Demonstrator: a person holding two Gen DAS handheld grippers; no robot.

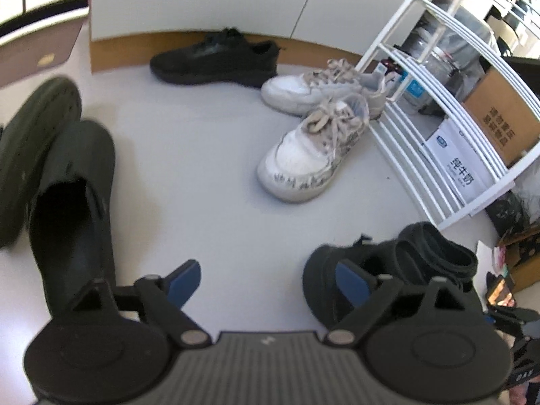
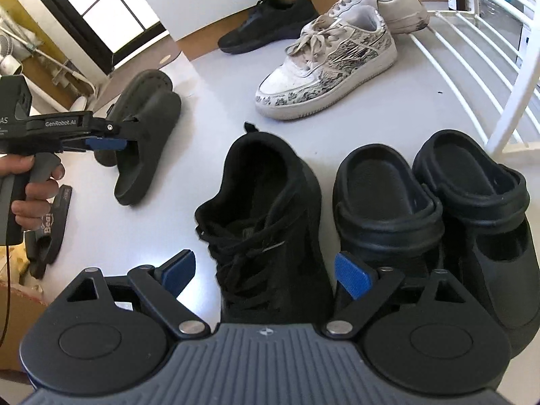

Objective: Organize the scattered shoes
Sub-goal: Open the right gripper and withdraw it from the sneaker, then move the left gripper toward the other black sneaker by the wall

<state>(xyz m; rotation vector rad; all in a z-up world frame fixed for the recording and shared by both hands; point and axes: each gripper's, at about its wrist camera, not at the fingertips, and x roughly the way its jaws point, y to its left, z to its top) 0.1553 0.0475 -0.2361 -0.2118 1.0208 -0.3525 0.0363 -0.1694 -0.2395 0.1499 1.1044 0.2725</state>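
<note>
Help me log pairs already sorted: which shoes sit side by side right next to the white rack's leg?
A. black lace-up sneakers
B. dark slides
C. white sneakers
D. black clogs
D: the two black clogs sit side by side beside the white rack leg.

Bright, even daylight, with a window (image 2: pixel 111 3) glowing at ten o'clock. Soft shadows sit under the shoes. Fisheye bending curves the rack (image 1: pixel 425 108); edges blur, corners go black.

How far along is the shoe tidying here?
Done: black clogs sit paired by the rack, a black sneaker beside them. In hand: nothing; left gripper and right gripper are open. Left: its mate by the wall, white sneakers askew, slides apart.
</note>
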